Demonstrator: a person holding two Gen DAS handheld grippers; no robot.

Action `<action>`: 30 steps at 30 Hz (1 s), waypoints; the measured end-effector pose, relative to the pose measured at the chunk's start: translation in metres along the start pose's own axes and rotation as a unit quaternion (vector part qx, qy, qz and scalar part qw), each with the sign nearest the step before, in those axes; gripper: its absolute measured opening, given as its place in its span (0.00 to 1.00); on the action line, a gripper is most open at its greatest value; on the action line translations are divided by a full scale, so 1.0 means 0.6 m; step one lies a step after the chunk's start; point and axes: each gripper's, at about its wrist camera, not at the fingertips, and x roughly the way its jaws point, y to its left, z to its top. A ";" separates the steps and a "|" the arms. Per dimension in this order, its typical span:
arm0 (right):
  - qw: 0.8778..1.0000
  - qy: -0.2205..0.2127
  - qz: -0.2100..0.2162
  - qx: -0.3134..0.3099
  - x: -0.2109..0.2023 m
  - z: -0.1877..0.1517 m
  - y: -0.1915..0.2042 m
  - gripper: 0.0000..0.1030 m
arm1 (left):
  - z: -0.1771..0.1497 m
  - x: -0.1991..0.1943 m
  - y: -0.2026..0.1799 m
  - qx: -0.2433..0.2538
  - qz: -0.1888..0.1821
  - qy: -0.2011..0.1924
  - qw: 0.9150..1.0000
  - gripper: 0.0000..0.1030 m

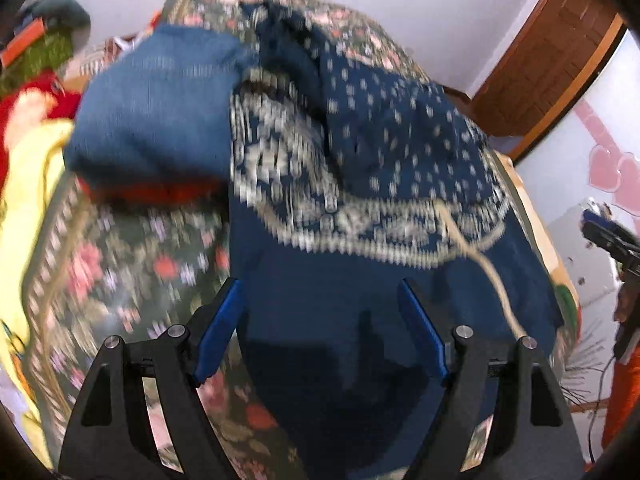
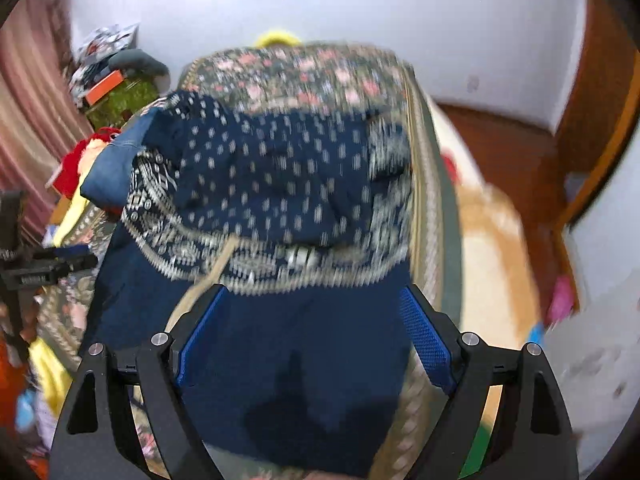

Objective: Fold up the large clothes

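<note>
A navy garment [image 1: 340, 272] with white dots and a cream patterned band lies spread on a floral bedspread [image 1: 132, 264]; it also shows in the right wrist view [image 2: 280, 184]. A beige drawstring [image 1: 484, 264] trails across it. My left gripper [image 1: 320, 292] is open, its blue pads above the garment's plain navy part, holding nothing. My right gripper [image 2: 312, 300] is open over the same plain navy part, empty. Both views are motion-blurred.
A folded blue denim piece [image 1: 156, 108] lies on the bed at left, beside yellow [image 1: 28, 184] and red cloth [image 1: 24, 96]. A wooden door [image 1: 560, 52] stands at right. The other gripper shows at the right edge [image 1: 612, 240] and left edge [image 2: 44, 268].
</note>
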 end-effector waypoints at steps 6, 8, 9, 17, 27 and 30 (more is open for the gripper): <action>0.994 0.061 0.029 0.085 0.040 -0.068 -0.036 0.81 | -0.074 0.026 0.036 -0.045 -0.020 0.045 0.998 0.76; 0.991 0.078 0.032 0.103 0.049 -0.083 -0.051 0.81 | -0.092 0.032 0.045 -0.051 -0.026 0.056 0.997 0.76; 0.990 0.084 0.031 0.108 0.051 -0.086 -0.057 0.81 | -0.103 0.035 0.051 -0.059 -0.029 0.060 0.996 0.76; 0.980 0.120 0.043 0.152 0.062 -0.112 -0.111 0.81 | -0.132 0.050 0.079 -0.144 -0.102 0.063 0.982 0.76; 0.972 0.110 0.115 0.176 0.093 -0.115 -0.110 0.47 | -0.133 0.068 0.086 -0.204 -0.173 0.063 0.961 0.76; 0.971 0.109 0.125 0.174 0.098 -0.110 -0.104 0.27 | -0.130 0.070 0.076 -0.198 -0.174 0.060 0.963 0.73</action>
